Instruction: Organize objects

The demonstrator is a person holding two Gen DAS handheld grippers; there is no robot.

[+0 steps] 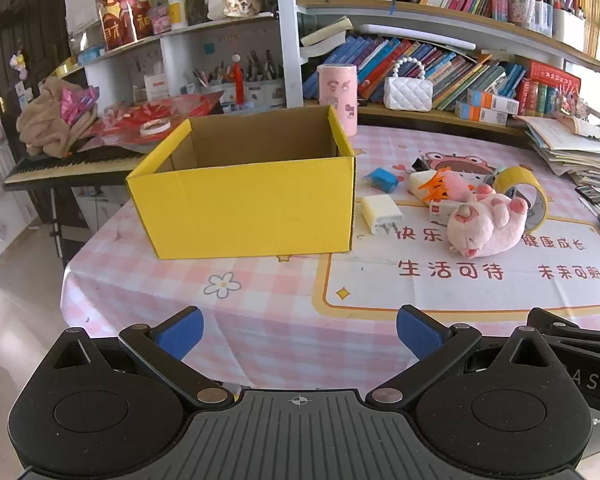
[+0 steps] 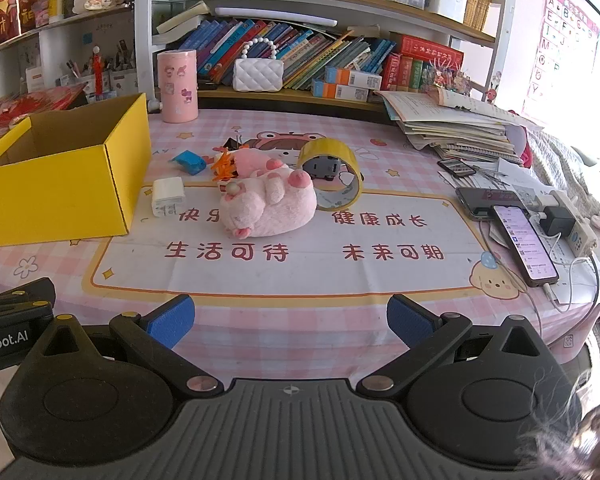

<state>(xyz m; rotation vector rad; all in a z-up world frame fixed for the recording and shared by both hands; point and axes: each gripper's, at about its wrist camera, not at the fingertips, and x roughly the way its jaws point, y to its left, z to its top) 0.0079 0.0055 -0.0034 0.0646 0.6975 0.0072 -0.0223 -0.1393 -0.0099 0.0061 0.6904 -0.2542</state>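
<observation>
An open, empty yellow cardboard box (image 1: pixel 244 208) stands on the pink checked tablecloth; it also shows in the right wrist view (image 2: pixel 60 184). To its right lie a pink plush pig (image 1: pixel 486 224) (image 2: pixel 270 206), a white charger plug (image 1: pixel 380 213) (image 2: pixel 167 196), a blue packet (image 1: pixel 381 179) (image 2: pixel 189 161), a yellow tape roll (image 1: pixel 530 196) (image 2: pixel 334 174) and an orange-and-pink toy (image 1: pixel 444 186) (image 2: pixel 228 166). My left gripper (image 1: pixel 300 334) is open and empty near the table's front edge. My right gripper (image 2: pixel 290 322) is open and empty, also at the front edge.
A pink cylindrical tin (image 1: pixel 338 98) (image 2: pixel 178 86) stands behind the box. Two phones (image 2: pixel 524 240) with cables lie at the table's right, beside a stack of papers (image 2: pixel 456 128). Bookshelves (image 2: pixel 300 52) line the back. A keyboard piano (image 1: pixel 72 164) stands left of the table.
</observation>
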